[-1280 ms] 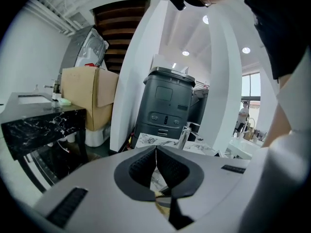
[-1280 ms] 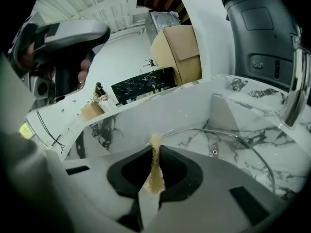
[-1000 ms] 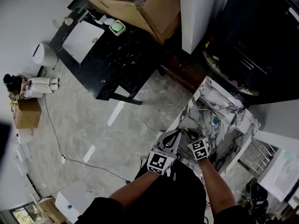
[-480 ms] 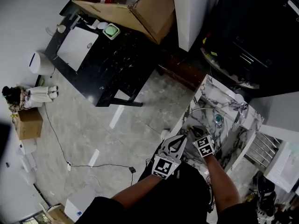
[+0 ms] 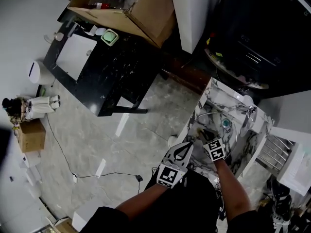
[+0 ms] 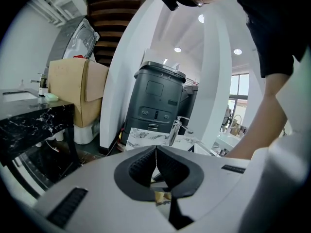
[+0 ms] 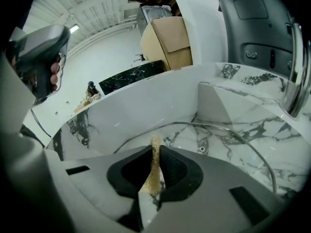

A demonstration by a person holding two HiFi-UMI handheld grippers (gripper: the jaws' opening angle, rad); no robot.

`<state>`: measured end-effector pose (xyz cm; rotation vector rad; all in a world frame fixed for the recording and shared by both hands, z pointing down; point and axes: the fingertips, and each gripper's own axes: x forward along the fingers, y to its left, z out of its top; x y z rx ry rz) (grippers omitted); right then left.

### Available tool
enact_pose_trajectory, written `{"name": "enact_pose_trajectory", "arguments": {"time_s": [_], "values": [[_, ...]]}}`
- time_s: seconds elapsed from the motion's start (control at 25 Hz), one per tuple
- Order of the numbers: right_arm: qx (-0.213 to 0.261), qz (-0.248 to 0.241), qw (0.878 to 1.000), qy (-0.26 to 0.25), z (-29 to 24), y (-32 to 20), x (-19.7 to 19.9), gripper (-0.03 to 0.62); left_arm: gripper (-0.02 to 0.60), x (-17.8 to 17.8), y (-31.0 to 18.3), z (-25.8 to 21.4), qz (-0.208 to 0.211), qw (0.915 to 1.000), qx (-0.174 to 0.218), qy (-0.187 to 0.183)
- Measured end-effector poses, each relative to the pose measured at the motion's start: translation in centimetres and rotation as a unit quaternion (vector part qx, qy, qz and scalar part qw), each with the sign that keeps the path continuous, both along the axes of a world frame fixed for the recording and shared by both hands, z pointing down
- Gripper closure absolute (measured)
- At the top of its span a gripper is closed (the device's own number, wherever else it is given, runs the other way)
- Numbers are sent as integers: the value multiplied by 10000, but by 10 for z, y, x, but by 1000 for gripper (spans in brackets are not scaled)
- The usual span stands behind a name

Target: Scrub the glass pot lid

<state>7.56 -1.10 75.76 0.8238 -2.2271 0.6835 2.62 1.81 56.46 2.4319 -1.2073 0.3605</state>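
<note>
So the glass pot lid (image 7: 228, 149) is lying down in the marble sink (image 7: 243, 91). Its metal rim arcs across the basin, and from the head view there's a teal knob in the middle of it (image 5: 224, 124). The right gripper (image 7: 155, 150) is clamped on a thin tan scrub pad (image 7: 154, 171), which sticks up between the jaws right at the lid's near rim. Can't tell if it's actually touching the glass.

The left gripper (image 6: 156, 149) has its jaws pressed together with nothing in them. It hangs just beside the right one (image 5: 203, 135) over the sink's near edge (image 5: 187, 148). The chrome faucet (image 7: 297, 81) stands at the far side of the basin.

Further out there's a dark grey machine (image 6: 158, 101) behind the sink, a black marble tabletop (image 5: 112, 62) across the floor, and a big open cardboard box (image 5: 141, 8) sitting on it.
</note>
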Motion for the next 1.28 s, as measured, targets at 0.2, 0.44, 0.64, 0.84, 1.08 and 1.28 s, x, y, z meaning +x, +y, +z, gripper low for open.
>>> {"name": "enact_pose_trajectory", "arguments": {"time_s": [0.2,0.44,0.64,0.84,1.08,1.28], "values": [[-135,694,9973,-194,2,-17,14,537,565,0,7,3,36,9999,-116,2],[-206,1349,9903,-257,7,-34,38,537,566,2,9,5,-14,9998,-188,38],[-187,1483,9885,-215,10,-37,46,537,566,3,9,5,-32,9998,-187,40],[-122,1557,9875,-213,11,-42,56,537,565,3,7,4,-36,9999,-165,28],[-65,1676,9858,-58,13,-42,75,537,565,10,13,5,53,9998,-192,40],[60,1623,9866,118,11,-40,81,537,565,18,15,5,129,9998,-172,51]]}}
